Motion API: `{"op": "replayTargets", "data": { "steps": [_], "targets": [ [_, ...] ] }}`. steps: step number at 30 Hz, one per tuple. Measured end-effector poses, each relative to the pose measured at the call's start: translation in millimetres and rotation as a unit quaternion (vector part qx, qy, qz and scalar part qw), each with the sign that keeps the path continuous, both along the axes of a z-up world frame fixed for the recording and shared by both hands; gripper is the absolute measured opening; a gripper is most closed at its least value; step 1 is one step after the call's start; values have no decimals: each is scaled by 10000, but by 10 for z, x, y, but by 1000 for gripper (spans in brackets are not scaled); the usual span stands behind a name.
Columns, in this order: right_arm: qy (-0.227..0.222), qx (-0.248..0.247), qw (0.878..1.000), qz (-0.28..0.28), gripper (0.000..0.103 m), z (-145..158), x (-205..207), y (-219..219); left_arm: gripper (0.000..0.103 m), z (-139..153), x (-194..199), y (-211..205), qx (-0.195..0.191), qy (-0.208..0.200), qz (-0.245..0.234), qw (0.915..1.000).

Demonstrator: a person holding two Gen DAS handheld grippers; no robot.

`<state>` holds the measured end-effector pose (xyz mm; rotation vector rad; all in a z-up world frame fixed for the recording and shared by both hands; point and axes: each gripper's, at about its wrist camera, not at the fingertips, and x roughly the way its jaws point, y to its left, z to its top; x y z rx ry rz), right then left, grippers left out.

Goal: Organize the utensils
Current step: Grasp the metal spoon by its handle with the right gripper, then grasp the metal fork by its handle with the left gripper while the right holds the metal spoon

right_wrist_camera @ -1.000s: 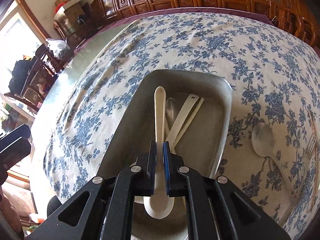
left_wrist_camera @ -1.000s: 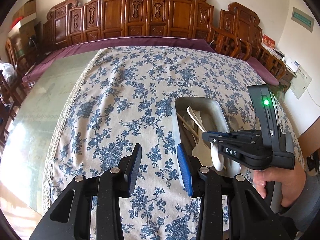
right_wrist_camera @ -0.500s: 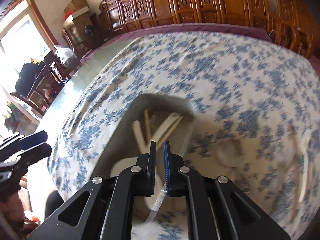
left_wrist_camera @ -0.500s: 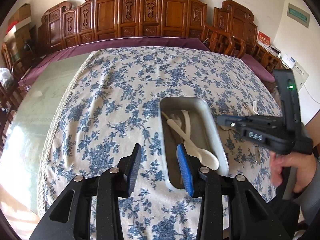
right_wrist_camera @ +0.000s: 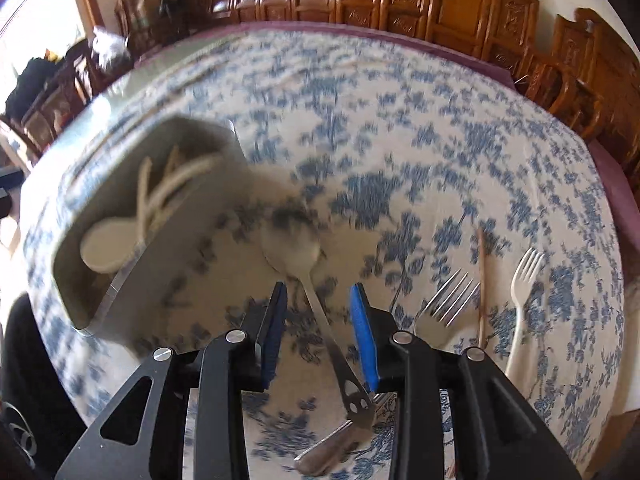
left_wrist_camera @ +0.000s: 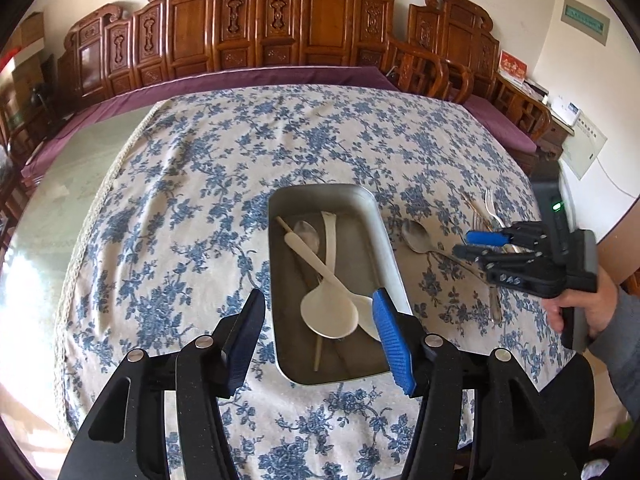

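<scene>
Smooth cream plastic spoons [left_wrist_camera: 330,312] lie crossed in the matte steel tray [left_wrist_camera: 382,222]. Left claw [left_wrist_camera: 318,336] widening above it, nothing gripped. Only the right view shows right claw [right_wrist_camera: 318,330] opening astride the metal spoon's [right_wrist_camera: 292,246] slim handle, forks [right_wrist_camera: 450,292] alongside.

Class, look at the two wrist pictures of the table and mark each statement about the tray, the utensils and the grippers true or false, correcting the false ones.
1. The metal tray holds white spoons. True.
2. The metal spoon lies inside the tray. False: it lies on the tablecloth beside it.
3. The right gripper grips a white spoon. False: its jaws are opening, empty, above the metal spoon's handle.
4. A white fork lies on the tablecloth. True.
5. The left gripper holds nothing. True.
</scene>
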<state>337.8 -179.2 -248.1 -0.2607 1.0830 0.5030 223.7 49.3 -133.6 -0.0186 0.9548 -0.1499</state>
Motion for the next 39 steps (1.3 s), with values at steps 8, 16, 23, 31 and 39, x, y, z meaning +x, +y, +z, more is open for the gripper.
{"op": "replayTargets", "data": {
  "steps": [8,16,23,31,39],
  "targets": [
    [70,-233,9994,245,35,-225,115,112,53,-80,22,-93,98,127,-55,9999],
    [246,-443,9979,411,8,-206,159,241,53,-77,32,-166,138,155,-109,9997],
    [80,-352,9988,333,7,-64,43,190,53,-64,11,-315,137,150,-228,9995],
    [-245,146,9995,-135,7,424,-118,-372,53,-115,73,-694,156,167,-519,9984],
    [-210,109,9971,-726,7,339,-257,-1143,53,-246,238,-1177,157,193,-775,9967]
  ]
}}
